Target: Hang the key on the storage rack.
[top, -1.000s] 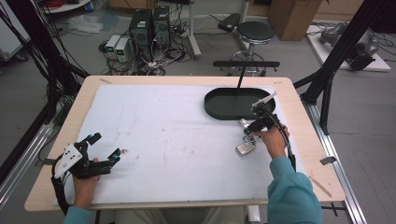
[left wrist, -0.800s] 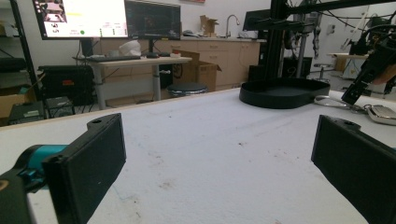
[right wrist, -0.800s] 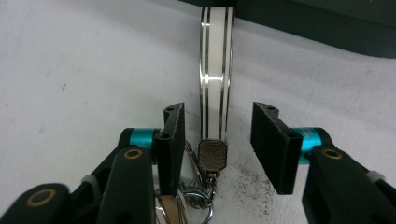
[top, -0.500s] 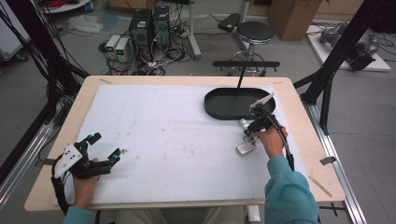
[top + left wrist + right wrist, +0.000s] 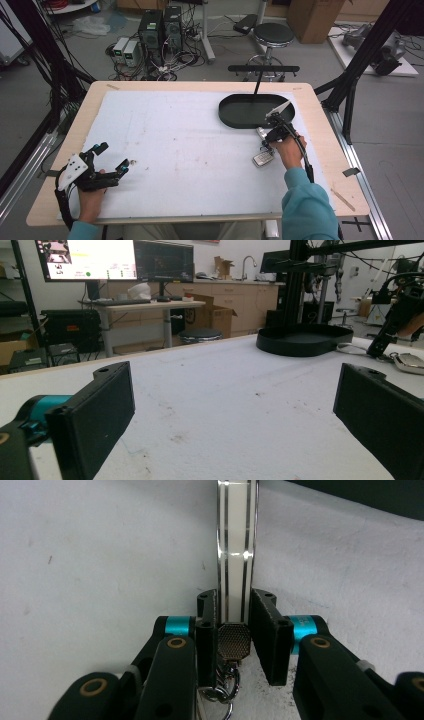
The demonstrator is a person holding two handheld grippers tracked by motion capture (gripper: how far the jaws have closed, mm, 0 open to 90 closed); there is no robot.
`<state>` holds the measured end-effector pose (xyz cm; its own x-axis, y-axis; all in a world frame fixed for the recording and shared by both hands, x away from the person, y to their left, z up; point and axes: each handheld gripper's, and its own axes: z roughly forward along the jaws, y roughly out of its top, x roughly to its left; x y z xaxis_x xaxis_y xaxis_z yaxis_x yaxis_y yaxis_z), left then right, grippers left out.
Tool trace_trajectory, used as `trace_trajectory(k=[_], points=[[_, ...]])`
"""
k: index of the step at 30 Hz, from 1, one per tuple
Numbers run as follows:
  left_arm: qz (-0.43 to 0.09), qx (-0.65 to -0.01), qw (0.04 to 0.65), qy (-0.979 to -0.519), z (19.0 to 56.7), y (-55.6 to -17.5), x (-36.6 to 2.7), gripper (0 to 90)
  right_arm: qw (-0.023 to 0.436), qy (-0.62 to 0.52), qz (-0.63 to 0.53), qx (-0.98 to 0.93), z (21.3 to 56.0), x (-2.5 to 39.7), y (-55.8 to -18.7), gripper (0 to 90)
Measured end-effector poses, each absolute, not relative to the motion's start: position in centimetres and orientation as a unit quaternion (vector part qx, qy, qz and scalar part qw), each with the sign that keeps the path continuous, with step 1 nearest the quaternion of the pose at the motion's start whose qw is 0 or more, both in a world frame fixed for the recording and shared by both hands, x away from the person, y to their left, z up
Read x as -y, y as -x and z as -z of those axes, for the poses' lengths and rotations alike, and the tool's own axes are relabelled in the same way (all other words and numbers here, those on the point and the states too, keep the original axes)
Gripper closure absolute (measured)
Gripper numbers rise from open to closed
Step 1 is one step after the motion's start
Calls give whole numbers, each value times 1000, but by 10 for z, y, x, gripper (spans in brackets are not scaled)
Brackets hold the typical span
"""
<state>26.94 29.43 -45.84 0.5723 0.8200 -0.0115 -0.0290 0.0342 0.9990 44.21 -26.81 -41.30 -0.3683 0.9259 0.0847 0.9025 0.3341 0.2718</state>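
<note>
Nearby, right gripper (image 5: 234,625) pinches a stiff, slim metal keychain strap (image 5: 236,550) beside the black tray (image 5: 240,117); its dangling key fob (image 5: 262,159) may swing. Left gripper (image 5: 235,405) rests open.

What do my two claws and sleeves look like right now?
Both claws are black: the left claw carries a white plate and blue accents, and the right claw has flat black pads, teal bands and brass rivets. Black cables trail from each. Both sleeves are teal.

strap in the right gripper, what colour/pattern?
Strap: white with thin dark lengthwise stripes; clearest in the right gripper view.
</note>
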Motion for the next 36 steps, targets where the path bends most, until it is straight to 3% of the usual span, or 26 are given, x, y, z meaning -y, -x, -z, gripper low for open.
trace_trajectory(k=[18,36], points=[[-331,-323,642,-612,458,-269,-294,35,50,-536,-177,-824,398,273,-436,750],[-333,-322,641,-612,458,-269,-294,34,75,-482,-325,-810,363,276,-419,755]])
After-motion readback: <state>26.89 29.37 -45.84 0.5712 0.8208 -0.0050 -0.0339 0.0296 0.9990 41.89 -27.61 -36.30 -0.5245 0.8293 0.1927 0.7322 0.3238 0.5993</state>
